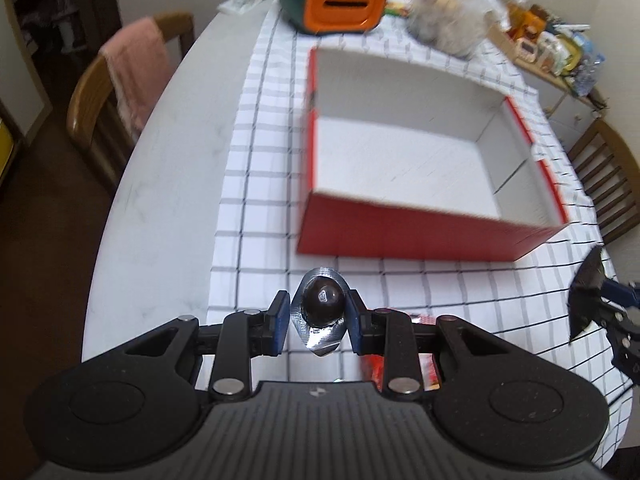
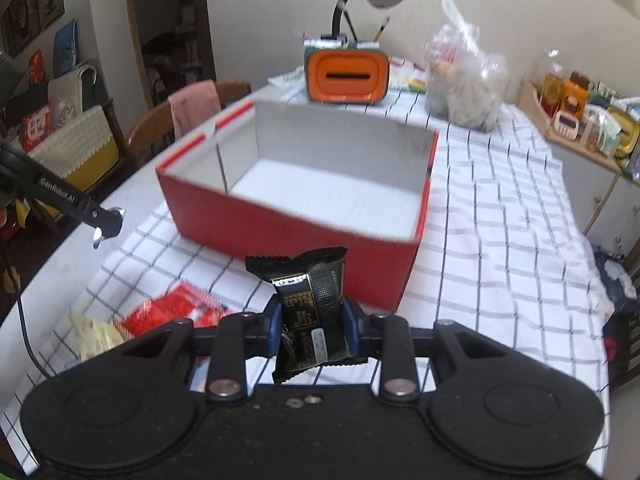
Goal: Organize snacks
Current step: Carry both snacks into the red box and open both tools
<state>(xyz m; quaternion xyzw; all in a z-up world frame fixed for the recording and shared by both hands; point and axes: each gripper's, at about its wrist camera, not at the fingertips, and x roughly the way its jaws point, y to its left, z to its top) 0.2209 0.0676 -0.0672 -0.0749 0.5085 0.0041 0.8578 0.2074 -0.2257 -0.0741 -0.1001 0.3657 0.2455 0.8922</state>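
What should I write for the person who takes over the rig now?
Left gripper: shut on a foil-packed chocolate, above the cloth.
Right gripper: shut on a black packet, also lifted.
Red box: ahead of both, on the checked cloth, nothing inside.
Done: two snacks picked up.
Left: put both in the box, then the red packet and the pale one lying on the cloth.

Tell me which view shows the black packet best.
The right wrist view: the black packet sits centred and close, clamped in the right gripper, print visible. The left wrist view shows only its dark end at the right edge, held by that gripper, without detail.
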